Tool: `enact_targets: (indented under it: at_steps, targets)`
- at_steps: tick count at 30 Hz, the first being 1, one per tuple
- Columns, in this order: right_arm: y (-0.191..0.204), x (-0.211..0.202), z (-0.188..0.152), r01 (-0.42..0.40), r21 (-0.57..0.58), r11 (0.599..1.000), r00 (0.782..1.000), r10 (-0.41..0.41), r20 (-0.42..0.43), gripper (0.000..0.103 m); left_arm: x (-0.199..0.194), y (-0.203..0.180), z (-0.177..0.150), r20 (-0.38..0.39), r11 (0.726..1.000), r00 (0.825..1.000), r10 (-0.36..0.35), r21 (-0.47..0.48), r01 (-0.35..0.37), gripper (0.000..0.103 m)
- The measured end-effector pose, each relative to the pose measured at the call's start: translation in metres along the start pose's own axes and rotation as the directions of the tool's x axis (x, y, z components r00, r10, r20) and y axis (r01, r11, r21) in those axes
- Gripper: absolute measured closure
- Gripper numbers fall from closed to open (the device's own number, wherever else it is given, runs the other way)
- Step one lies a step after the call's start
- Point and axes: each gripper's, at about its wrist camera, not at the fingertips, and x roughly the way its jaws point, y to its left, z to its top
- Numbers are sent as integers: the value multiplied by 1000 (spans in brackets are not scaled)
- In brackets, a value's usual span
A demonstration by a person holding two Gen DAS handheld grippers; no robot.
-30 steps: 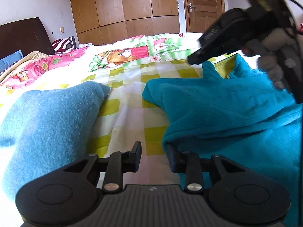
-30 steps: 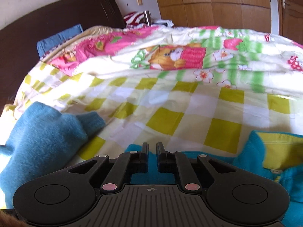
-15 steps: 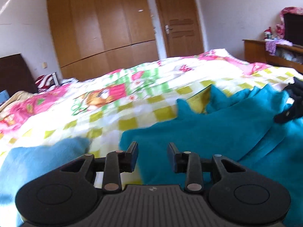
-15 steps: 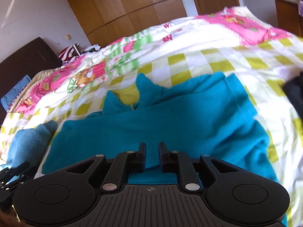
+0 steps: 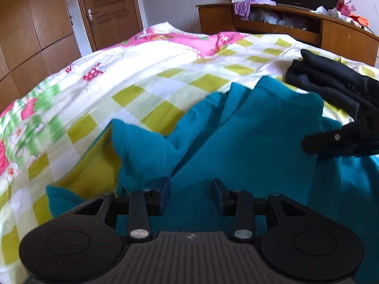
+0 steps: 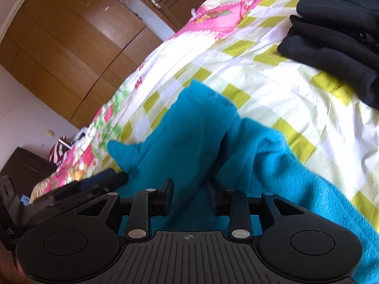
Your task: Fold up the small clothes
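A teal fleece garment [image 5: 248, 137] with a yellow lining [image 5: 94, 165] lies rumpled on the checked bedspread [image 5: 154, 90]. My left gripper [image 5: 190, 195] is open just above the garment's near part, with nothing between its fingers. My right gripper [image 6: 189, 196] is open too, over the same teal garment [image 6: 189, 137]. The right gripper's tip shows at the right edge of the left wrist view [image 5: 331, 142]. The left gripper shows at the lower left of the right wrist view [image 6: 71, 194].
A folded black garment [image 5: 331, 80] lies on the bed beyond the teal one, also in the right wrist view [image 6: 336, 40]. A wooden cabinet [image 5: 284, 23] stands past the bed's foot. Wardrobe doors [image 6: 71, 47] and a room door [image 5: 111, 9] line the far wall.
Both grippers have swung right, away from the light blue garment, over the teal one. The right gripper, nearly shut before, has opened. The black garment has come into view.
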Motion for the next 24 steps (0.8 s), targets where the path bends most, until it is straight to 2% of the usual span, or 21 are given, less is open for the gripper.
enact_targets:
  at_steps: [2,5,6,7,9,12,14,16,17,18,20,24]
  targets:
    - [-4,8,4,23,14,1000,1000,-23,-10,69,-5,5,-9,6,999,1000,11,-47,-11,52]
    - [-11,24,8,12,62,998,999,-9,-37,70,-26,18,-17,13,995,998,60,-83,-59,52]
    - [-9,24,8,10,56,998,999,-8,-38,74,-32,25,-19,13,993,997,77,-91,-76,52]
    - [-7,23,9,7,45,999,999,-6,-38,85,-40,34,-23,8,990,996,92,-105,-91,52]
    - [-4,19,11,-18,42,999,999,20,-46,93,-54,51,-33,-5,981,990,139,-135,-139,52]
    - [6,4,16,-105,47,993,994,106,-15,95,-72,81,-51,-49,963,980,194,-184,-199,52]
    - [13,0,14,-149,32,988,989,149,8,95,-71,95,-63,-107,956,970,218,-178,-234,52]
    - [17,12,8,-74,-3,997,997,74,-20,95,-70,106,-79,-148,947,960,236,-188,-261,51]
    - [13,27,5,-6,2,1000,996,6,-91,95,-73,111,-84,-148,944,962,229,-207,-257,51]
    - [8,35,2,20,28,999,991,-16,-136,94,-77,113,-88,-141,942,963,227,-220,-255,51]
    - [5,28,-2,-4,65,998,992,12,-126,91,-85,112,-92,-123,943,963,241,-205,-262,51]
    - [22,21,-7,3,-29,1000,993,-6,-116,80,-104,117,-91,-69,934,959,273,-219,-282,51]
